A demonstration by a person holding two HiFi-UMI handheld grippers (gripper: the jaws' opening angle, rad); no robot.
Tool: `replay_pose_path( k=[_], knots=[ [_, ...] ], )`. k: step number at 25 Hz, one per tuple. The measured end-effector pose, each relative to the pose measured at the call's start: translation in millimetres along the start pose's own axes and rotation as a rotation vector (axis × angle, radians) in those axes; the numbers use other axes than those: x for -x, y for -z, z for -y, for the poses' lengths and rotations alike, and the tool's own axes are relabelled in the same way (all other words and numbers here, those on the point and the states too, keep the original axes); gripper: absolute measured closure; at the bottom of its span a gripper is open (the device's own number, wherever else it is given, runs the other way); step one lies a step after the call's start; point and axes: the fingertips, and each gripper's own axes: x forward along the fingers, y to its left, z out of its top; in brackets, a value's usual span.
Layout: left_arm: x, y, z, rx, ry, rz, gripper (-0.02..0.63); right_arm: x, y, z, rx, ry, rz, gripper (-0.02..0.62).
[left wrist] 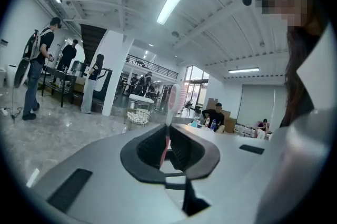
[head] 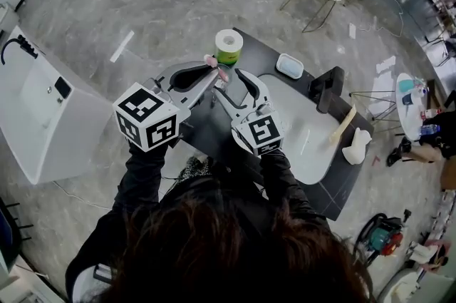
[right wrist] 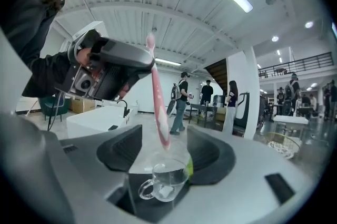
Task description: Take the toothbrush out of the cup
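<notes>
A pink toothbrush [left wrist: 169, 112] stands clamped between the jaws of my left gripper [left wrist: 167, 146], bristle head up. In the right gripper view the toothbrush [right wrist: 158, 96] hangs from the left gripper [right wrist: 150, 65], its lower end just above a clear glass cup [right wrist: 164, 181] with a handle. The cup stands on the dark table, low between the wide-apart jaws of my right gripper [right wrist: 163, 152]; the pads do not touch it. In the head view both grippers meet over the table, the left gripper [head: 214, 72] holding the pink toothbrush [head: 214, 63], the right gripper [head: 235, 91] beside it. The cup is hidden there.
A paper roll with a green band [head: 229, 46] stands at the table's far edge. A small white tray [head: 289, 66], a black box [head: 328, 88], a wooden brush [head: 343, 126] and a white object [head: 356, 147] lie to the right. People stand across the hall.
</notes>
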Motion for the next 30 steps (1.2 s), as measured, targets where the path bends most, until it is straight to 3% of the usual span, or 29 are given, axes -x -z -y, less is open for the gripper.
replay_pose_path(
  k=[8,16,30],
  knots=[
    [2.4,-2.9,9.3,-0.029,0.032,-0.033,0.575,-3.0,9.8,-4.9,-0.014,-0.027,-0.018,0.355],
    [2.2,0.7,11.6,-0.031,0.055,-0.054,0.575,-5.3,14.1,-7.6,0.039,-0.035,-0.029,0.526],
    [2.4,-4.4,10.8,-0.125,0.061,0.086,0.574,-3.1,12.2,-9.3,0.025,-0.047,-0.039,0.537]
  ],
)
